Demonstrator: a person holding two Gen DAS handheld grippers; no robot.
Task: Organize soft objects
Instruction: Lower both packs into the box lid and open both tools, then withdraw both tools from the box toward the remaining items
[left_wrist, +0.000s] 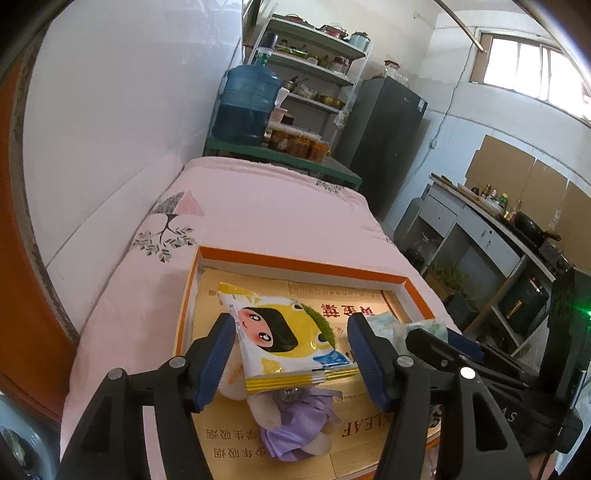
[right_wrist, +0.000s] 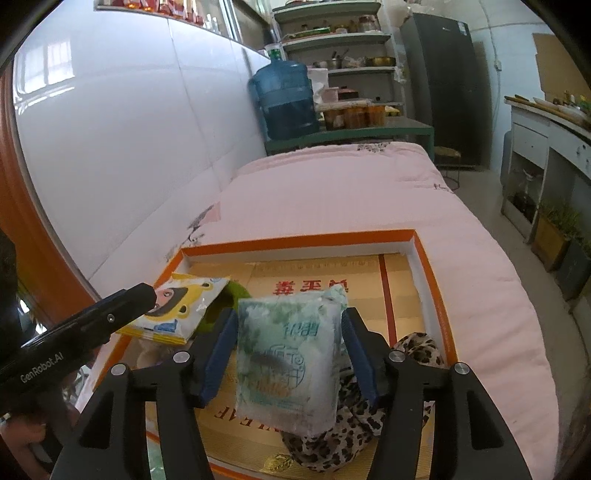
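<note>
The yellow pack (left_wrist: 291, 338) lies between the fingers of the left gripper (left_wrist: 293, 356), resting on a plush toy (left_wrist: 295, 424) inside the orange box (left_wrist: 295, 264). The gripper is released: its pads stand clear of the pack on both sides. The tissue pack (right_wrist: 290, 354) sits between the fingers of the right gripper (right_wrist: 290, 354), also released, on top of a leopard cloth (right_wrist: 417, 347) in the same box. The box lies on the bed (left_wrist: 266, 210) ahead of both grippers.

The step in hand is judged to be the release. Withdraw each gripper straight back along its fingers, jaws wide, so that no pad drags a pack. The packs rest on soft items and may slide.
</note>
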